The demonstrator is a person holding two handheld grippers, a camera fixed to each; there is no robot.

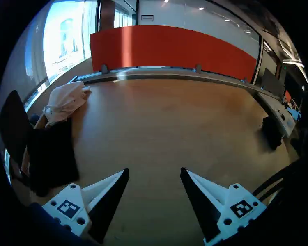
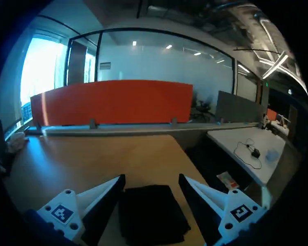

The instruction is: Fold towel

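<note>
In the right gripper view a black folded towel [image 2: 152,213] lies flat on the wooden table [image 2: 96,160], near its right edge. My right gripper [image 2: 151,177] hovers over the towel's far edge, open, with nothing between its fingers. In the left gripper view my left gripper [image 1: 154,170] stands open above bare wood in the middle of the table [image 1: 162,119], holding nothing. A dark stack of cloth [image 1: 51,158] sits at the left edge, and a crumpled cream cloth [image 1: 65,100] lies behind it. Another black folded pile [image 1: 273,131] rests at the table's far right.
An orange divider panel [image 1: 170,47] runs along the table's back edge. The cream cloth [image 2: 16,141] lies at the far left in the right gripper view. Past the table's right edge stands a white desk [image 2: 252,153] with a cable on it. A dark chair back [image 1: 12,123] is at the left.
</note>
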